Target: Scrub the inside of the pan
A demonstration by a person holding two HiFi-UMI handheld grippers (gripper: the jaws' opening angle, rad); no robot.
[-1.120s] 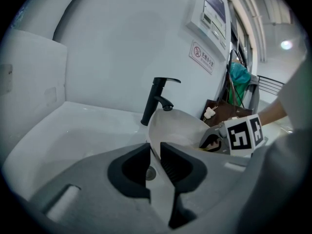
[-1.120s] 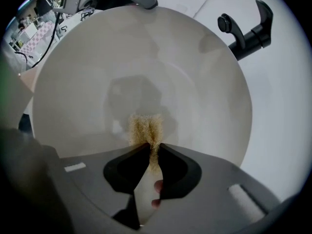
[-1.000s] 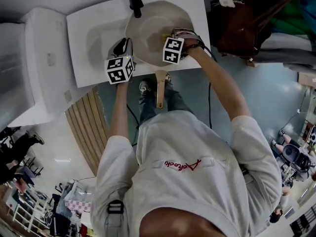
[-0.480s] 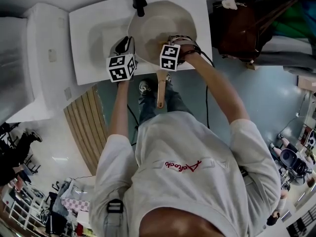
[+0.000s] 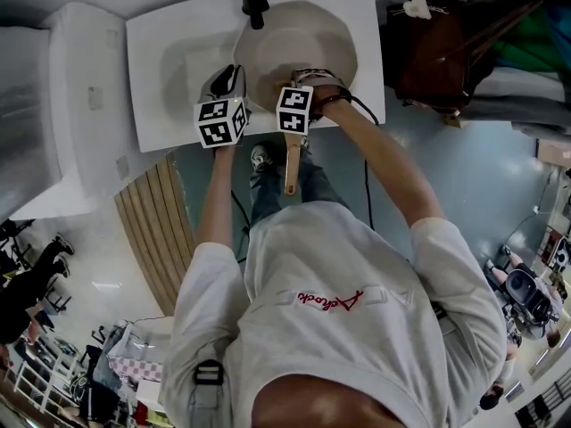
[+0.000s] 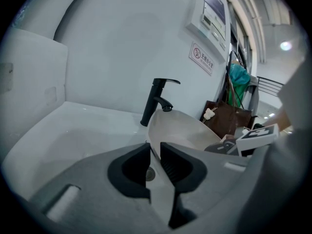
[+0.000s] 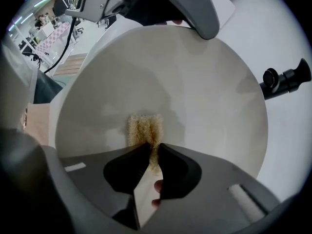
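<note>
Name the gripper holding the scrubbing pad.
The right gripper: its jaws pinch the tan scrubbing pad inside the pan; the left gripper clamps the pan's rim.

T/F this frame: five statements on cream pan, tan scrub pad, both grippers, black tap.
1. The right gripper is shut on the tan fibrous scrub pad. True.
2. That pad lies outside the cream round pan. False: it presses on the pan's inside.
3. The left gripper is open and empty. False: it clamps the pan's rim.
4. The black tap stands beyond the pan. True.
5. The pan's wooden handle points at the tap. False: it points back toward the person.
</note>
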